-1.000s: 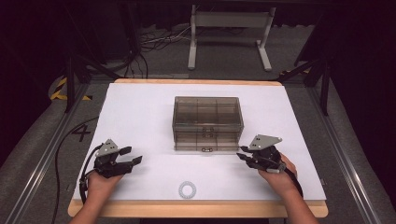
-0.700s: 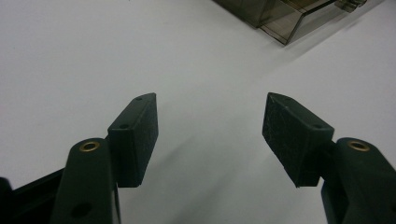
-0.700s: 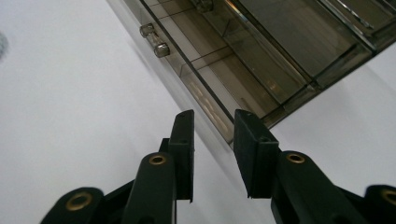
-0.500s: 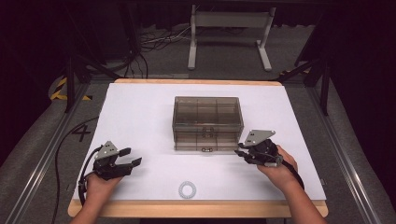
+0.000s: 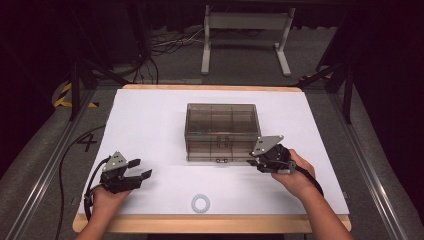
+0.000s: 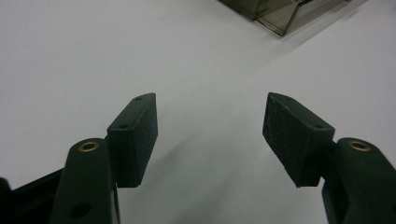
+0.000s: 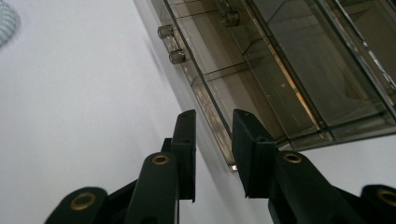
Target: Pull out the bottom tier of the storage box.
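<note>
Box [image 5: 222, 131] corner behind right claw [image 5: 256, 161]

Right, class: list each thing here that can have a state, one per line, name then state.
Left gripper: open, jaws wide apart over bare table, holding nothing.
Right gripper: jaws partly open, at the box's front right corner.
Smoky clear box: drawers shut, upright on the table.
Ring: flat near the table's front edge, untouched.

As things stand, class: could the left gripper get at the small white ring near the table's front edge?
Probably yes. The left gripper is open, and only bare white table lies between it and the small white ring.
</note>
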Demonstrator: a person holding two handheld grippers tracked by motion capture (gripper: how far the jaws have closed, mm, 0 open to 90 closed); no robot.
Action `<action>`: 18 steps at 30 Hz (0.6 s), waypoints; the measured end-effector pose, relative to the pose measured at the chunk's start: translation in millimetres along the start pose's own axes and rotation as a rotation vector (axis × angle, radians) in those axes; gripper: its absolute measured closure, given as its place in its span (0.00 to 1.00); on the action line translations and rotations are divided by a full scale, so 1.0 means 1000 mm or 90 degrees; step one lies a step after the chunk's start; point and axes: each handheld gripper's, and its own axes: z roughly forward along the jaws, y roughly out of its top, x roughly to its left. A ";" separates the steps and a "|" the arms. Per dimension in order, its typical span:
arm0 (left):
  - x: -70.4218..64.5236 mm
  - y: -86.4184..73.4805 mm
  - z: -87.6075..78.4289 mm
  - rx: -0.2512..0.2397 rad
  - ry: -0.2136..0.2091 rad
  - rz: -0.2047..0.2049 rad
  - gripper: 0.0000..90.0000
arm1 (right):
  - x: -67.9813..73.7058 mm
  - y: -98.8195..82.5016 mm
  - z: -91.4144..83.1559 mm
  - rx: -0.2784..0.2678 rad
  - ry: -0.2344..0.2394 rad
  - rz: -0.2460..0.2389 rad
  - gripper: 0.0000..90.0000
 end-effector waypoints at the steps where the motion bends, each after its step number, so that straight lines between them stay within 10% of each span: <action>1: 0.000 0.001 0.001 0.001 0.002 0.002 0.40 | -0.001 0.004 0.003 0.014 0.005 -0.015 0.79; 18: 0.001 0.001 0.002 0.002 0.000 0.001 0.41 | -0.014 0.019 0.022 0.090 0.033 -0.073 0.79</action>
